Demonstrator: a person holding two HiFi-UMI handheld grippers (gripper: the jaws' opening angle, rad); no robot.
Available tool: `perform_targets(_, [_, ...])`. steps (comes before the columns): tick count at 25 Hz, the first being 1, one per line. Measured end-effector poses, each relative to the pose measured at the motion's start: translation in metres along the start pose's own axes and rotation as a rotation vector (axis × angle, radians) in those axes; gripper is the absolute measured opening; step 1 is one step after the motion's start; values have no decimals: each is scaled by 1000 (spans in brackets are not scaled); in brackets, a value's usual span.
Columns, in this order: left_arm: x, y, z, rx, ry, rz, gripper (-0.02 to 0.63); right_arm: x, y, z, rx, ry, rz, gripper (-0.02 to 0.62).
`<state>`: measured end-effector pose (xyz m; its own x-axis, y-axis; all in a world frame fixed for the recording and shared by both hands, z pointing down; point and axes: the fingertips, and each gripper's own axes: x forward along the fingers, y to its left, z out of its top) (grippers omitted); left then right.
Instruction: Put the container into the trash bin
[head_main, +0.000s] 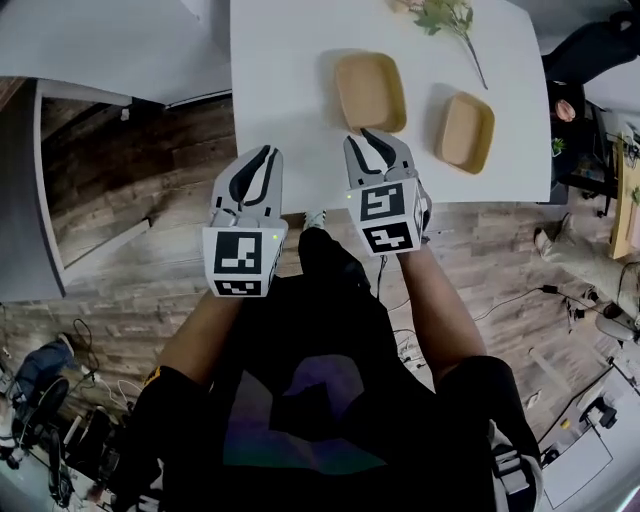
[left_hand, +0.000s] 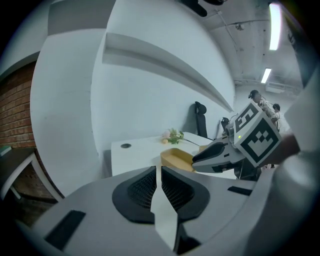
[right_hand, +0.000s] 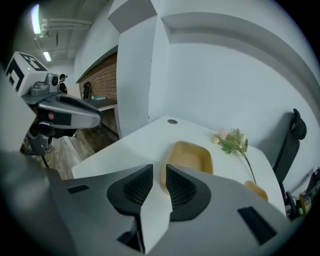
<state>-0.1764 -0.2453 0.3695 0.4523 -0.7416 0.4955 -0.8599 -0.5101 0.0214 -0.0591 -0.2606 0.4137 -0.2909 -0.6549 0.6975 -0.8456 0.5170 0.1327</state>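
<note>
Two tan containers lie on the white table. The nearer container is just beyond my right gripper, whose jaws stand almost together with only a thin slit and nothing between them. The second container sits further right. My left gripper hovers over the table's near edge, left of the right one, shut and empty. No trash bin shows in any view.
A flower sprig lies at the table's far side. Wooden floor lies left of the table, with a grey panel edge. Cables and gear lie at the right. A black office chair stands behind the table.
</note>
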Motion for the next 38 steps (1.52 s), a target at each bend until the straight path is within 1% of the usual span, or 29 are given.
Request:
perform_targets(2, [13,3,-6,-12,18,15,15,16,-3,-5,-24,30,23,96])
perform_targets(6, [31,6,-21,-37,45,42,15,37,-3,-13,-109,87,63,97])
perform_targets(11, [37,10,-31,-71,49,75,14,50,1,-20,-186,145,91,95])
perform_targets(16, [34,12,-32,-85,43,86,14,55,4,-28,-214,201,106,81])
perform_targets(19, [32,9,-31,-78,37,79,14,55,3,-30,-224,213,95,45])
perform_targets(24, [22,1,-29,-71,12,63,15,44,4,-25,-225,190,64,38])
perform_targets(29, [-1,-8,-33,-76,-17,78,14,16,13,-18,-216,135,42,37])
perform_targets(34, [-39,-26,-40,-72,-41,82,14,-24,35,-15,-194,68,36,35])
perform_targets(38, [-77,-46,-50,-66,-59,85,14,-61,62,-25,-178,27,45,35])
